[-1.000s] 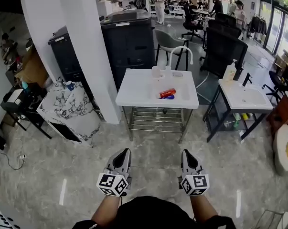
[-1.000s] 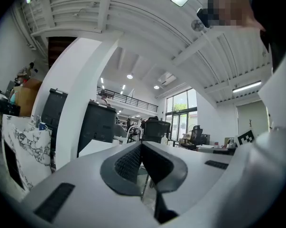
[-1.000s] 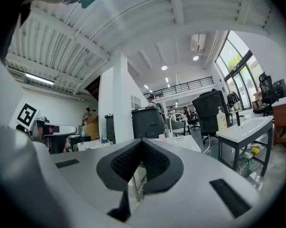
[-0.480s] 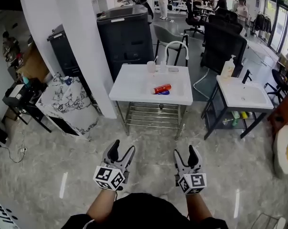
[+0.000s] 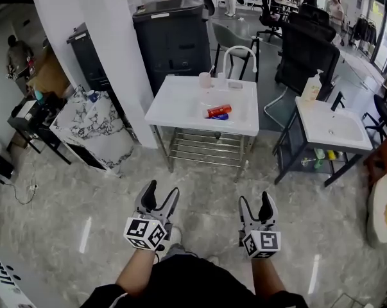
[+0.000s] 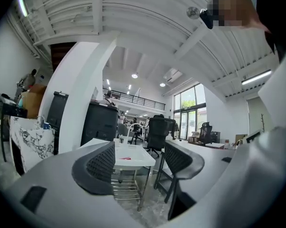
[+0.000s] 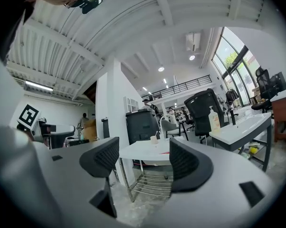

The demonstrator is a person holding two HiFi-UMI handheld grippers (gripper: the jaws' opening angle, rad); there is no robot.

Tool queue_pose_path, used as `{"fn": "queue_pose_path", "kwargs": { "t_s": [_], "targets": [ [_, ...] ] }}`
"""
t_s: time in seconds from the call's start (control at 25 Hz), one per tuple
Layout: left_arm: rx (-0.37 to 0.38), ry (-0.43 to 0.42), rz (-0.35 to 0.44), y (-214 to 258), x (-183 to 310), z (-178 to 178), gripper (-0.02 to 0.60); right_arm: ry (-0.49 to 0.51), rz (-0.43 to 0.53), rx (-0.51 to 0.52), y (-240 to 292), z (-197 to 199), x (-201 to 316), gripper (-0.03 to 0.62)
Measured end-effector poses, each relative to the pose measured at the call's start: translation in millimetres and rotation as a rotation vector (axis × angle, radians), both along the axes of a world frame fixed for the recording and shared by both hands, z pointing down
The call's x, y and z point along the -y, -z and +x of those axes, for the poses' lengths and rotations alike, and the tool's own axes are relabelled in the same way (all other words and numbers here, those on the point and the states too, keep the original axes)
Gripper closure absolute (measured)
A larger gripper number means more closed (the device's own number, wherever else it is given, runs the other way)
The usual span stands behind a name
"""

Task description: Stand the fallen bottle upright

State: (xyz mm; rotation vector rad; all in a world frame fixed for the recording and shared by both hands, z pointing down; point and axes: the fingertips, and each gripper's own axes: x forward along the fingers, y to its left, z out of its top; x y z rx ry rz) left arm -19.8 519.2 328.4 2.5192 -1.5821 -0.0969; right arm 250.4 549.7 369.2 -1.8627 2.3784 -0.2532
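A red bottle (image 5: 219, 110) lies on its side in the basin of the white sink table (image 5: 177, 108), with a blue thing (image 5: 223, 116) against it. Both grippers hang over the floor, well short of the table. My left gripper (image 5: 162, 190) and my right gripper (image 5: 255, 199) point level toward it; their jaws are opening, with nothing between them. In the left gripper view the bottle (image 6: 126, 158) is a thin red streak on the tabletop, beyond the left gripper (image 6: 138, 159). The right gripper view shows it (image 7: 165, 153) far past the right gripper (image 7: 143, 158).
A pale cup (image 5: 205, 79) and a curved faucet (image 5: 239, 55) stand at the table's back. To the right is a second sink stand (image 5: 331, 130) with a soap dispenser (image 5: 311, 88). A white pillar (image 5: 110, 56), a black cabinet (image 5: 171, 34) and a marble-patterned counter (image 5: 94, 130) are on the left.
Both grippers' jaws have gone from shut to wide apart. Both hands have moved forward toward the table, and the head view has shifted with the person's step.
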Motion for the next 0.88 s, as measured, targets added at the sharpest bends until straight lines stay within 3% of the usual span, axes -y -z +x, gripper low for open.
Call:
{"fn": "queue_pose_path", "kwargs": {
  "t_s": [0.2, 0.52, 0.88],
  "targets": [
    [-0.008, -0.027, 0.009, -1, 33, -1, 0.249, -0.003, -0.014, 0.004, 3, -8, 33, 0.273],
    [-0.017, -0.056, 0.036, -1, 127, -19, 0.249, 0.016, -0.001, -0.068, 18, -30, 108, 0.273],
    [-0.023, -0.105, 0.038, 0, 210, -63, 0.249, 0.034, -0.012, -0.092, 19, -84, 203, 0.275]
  ]
}}
